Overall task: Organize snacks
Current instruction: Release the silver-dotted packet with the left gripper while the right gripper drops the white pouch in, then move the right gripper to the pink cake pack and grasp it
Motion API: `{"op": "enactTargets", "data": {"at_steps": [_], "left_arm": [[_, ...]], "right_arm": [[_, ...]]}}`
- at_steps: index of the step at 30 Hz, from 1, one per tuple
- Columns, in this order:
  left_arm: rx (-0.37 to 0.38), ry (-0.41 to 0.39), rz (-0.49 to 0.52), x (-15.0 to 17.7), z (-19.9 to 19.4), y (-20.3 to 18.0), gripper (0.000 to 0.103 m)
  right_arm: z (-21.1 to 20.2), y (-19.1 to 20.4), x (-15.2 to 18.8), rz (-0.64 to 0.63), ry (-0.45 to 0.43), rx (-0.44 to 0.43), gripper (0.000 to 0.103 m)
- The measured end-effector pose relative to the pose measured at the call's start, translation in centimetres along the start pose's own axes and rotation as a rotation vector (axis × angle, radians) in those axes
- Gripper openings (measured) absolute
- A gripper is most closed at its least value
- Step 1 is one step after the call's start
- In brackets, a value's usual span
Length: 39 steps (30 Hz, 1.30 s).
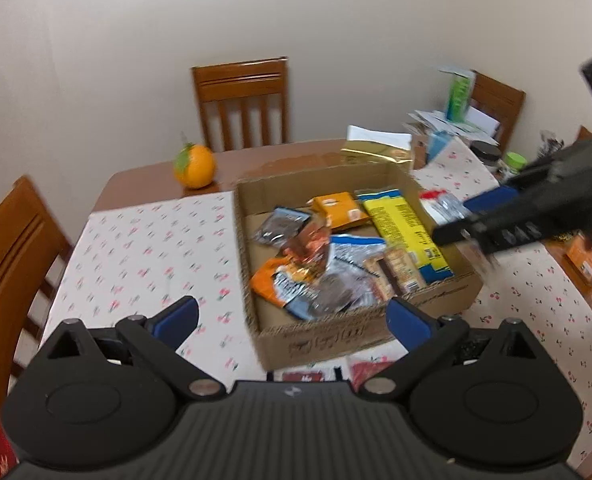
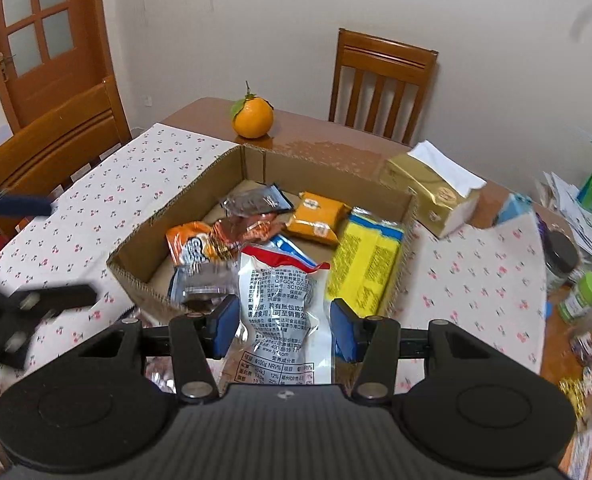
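Right wrist view: the right gripper (image 2: 284, 326) has its two blue pads pressed against the sides of a silver snack packet (image 2: 282, 304) with a red and blue top and printed black text. The packet stands upright between the pads, just above the near edge of an open cardboard box (image 2: 200, 188). The box sits on a wooden table (image 2: 335, 136) covered by a white cloth with small red cherries (image 2: 471, 272).

Inside the box lie several snacks: a long yellow packet (image 2: 361, 264) along the right wall, a small orange packet (image 2: 315, 222) towards the far side, a dark packet (image 2: 256, 200) near the far left corner, and an orange and white bag (image 2: 190, 246) on the left. An orange fruit with a green leaf (image 2: 252, 118) rests on the bare wood beyond the box. A gold tissue pack (image 2: 427, 192) lies to the far right of the box, and jars and papers crowd the right end of the table. A wooden chair (image 2: 379, 88) stands at the far side against the wall, and a wooden door is at the far left.

Left wrist view: the left gripper (image 1: 292, 320) hangs with its jaws spread wide and nothing between them, over the near left corner of the box. The picture is blurred. Two red packets (image 1: 367, 370) lie on the cloth just in front of the box.
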State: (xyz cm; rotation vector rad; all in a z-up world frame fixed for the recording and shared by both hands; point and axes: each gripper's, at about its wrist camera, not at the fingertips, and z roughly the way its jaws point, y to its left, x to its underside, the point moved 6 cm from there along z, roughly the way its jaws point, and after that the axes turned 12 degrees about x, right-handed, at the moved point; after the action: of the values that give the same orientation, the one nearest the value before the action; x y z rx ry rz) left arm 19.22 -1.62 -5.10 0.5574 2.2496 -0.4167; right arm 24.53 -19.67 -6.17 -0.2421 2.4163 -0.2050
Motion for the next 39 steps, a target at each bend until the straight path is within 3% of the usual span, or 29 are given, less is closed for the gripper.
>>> {"op": "enactTargets", "data": {"at_steps": [8,18,21,22,23,29,39], "left_arm": [[-0.088,0.017,-0.055,2.8,-1.7,1.5,0.1],[-0.13,0.055,-0.152,5.1,-2.2,3.3,0.1],[-0.122,0.063,-0.167,5.4,-2.0,3.3,0.1],[-0.122,0.066,-0.167,5.4,-2.0,3.2,0.1],[-0.122,0.069,-0.166,5.4,-1.9,3.2,0.1],[-0.107,0.074,-0.164,5.3,-1.5,2.9,0.1],[-0.141,0.097,-0.184,5.7,-1.3,3.3,0.1]], "right_arm": [[4.2,1.0,-3.4,-0.04,0.016,0.005,0.055],[8.2,1.3,-6.6,-0.067,0.012,0.037,0.056],[8.8,1.1,-7.0,-0.056,-0.002,0.044,0.071],[8.9,1.0,-7.1,-0.05,-0.008,0.05,0.085],[8.7,0.8,-7.1,-0.044,-0.02,0.052,0.093],[6.2,0.5,-6.3,-0.023,-0.046,0.016,0.102],[-0.5,3.5,-1.3,-0.049,-0.086,-0.155,0.103]]}}
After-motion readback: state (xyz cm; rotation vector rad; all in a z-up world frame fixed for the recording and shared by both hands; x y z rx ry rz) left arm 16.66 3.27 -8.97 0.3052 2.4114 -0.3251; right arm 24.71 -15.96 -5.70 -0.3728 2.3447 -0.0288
